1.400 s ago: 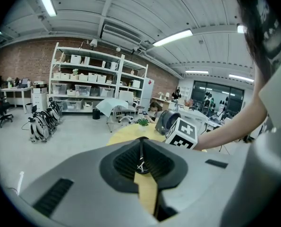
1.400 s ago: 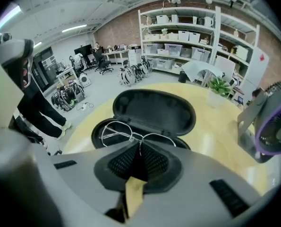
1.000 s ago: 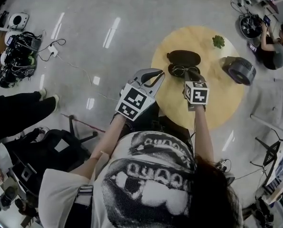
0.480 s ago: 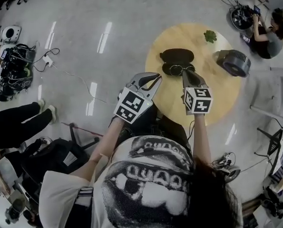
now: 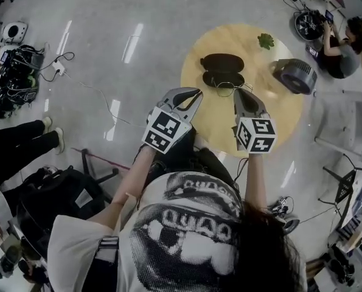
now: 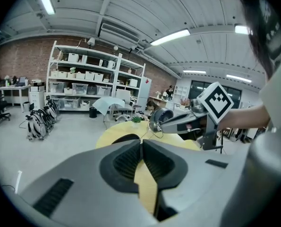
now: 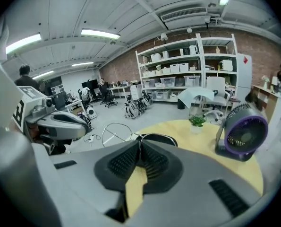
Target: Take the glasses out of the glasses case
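The black glasses case [image 5: 222,70] lies open on the round wooden table [image 5: 260,111], lid at the far side. My right gripper [image 5: 238,92] is shut on the thin wire-rimmed glasses [image 7: 116,134], pinching them near one end. One lens hangs in the air left of its tips, just in front of the case [image 7: 160,137]. The left gripper view shows the same glasses [image 6: 155,126] dangling from the right gripper's tip. My left gripper [image 5: 196,92] is shut and holds nothing; it hovers at the table's near left edge, a little left of the case [image 6: 126,138].
A grey and purple desk fan [image 5: 296,76] stands at the table's right side, and a small green plant [image 5: 266,41] at its far edge. A person [image 5: 345,41] crouches on the floor beyond. Bags and cables [image 5: 13,78] lie far left; someone's legs [image 5: 16,151] reach in.
My right gripper has drawn back from the case towards me with the glasses in its tips. The left gripper has stayed beside the table edge.
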